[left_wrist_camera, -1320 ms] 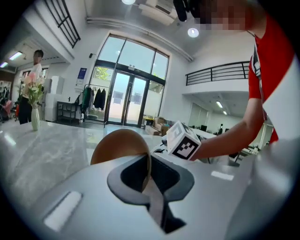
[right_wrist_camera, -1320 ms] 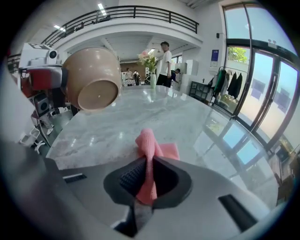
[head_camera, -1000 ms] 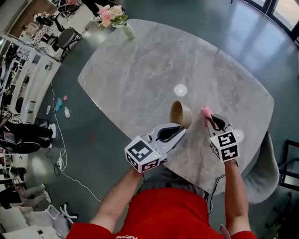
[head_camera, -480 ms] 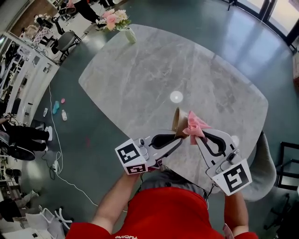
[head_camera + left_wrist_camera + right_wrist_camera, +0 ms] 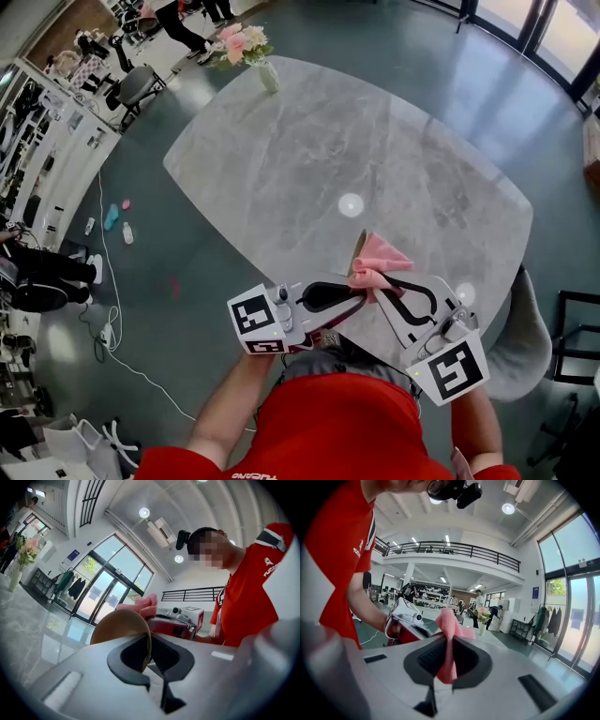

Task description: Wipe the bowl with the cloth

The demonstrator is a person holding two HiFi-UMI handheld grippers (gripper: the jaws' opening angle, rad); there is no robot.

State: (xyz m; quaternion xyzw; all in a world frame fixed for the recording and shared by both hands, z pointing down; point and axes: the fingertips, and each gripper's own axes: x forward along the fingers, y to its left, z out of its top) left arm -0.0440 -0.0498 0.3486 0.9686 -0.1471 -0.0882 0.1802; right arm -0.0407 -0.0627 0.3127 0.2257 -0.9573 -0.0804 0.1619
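Since a sec ago both grippers have come up off the table and in toward the body. The cloth [image 5: 382, 255], which lay on the tabletop by the right tips, is now up at the bowl [image 5: 117, 627], and the bowl has turned edge-on to the head cam.

Closest is the red shirt [image 5: 347, 431]. The left gripper [image 5: 356, 284] is clamped on the bowl's rim, wall pinched between the jaws, bowl in the air over the near table edge. The right gripper [image 5: 377, 283] pinches the pink cloth, jaws nearly together w/ fabric between. The bunch sticks out past the tips and touches the bowl on the side facing that gripper; can't tell if it's inside.

From above the cloth hides most of the bowl. In the left gripper view the bowl's tan body blocks nearly all the cloth.

Further out: grey marble table [image 5: 281, 159] w/ a bright light spot [image 5: 351, 204], grey chair [image 5: 525, 347] at right, cable [image 5: 103, 244] on the floor at left, then a vase [image 5: 269, 77] w/ pink flowers [image 5: 239, 42] at the far end.
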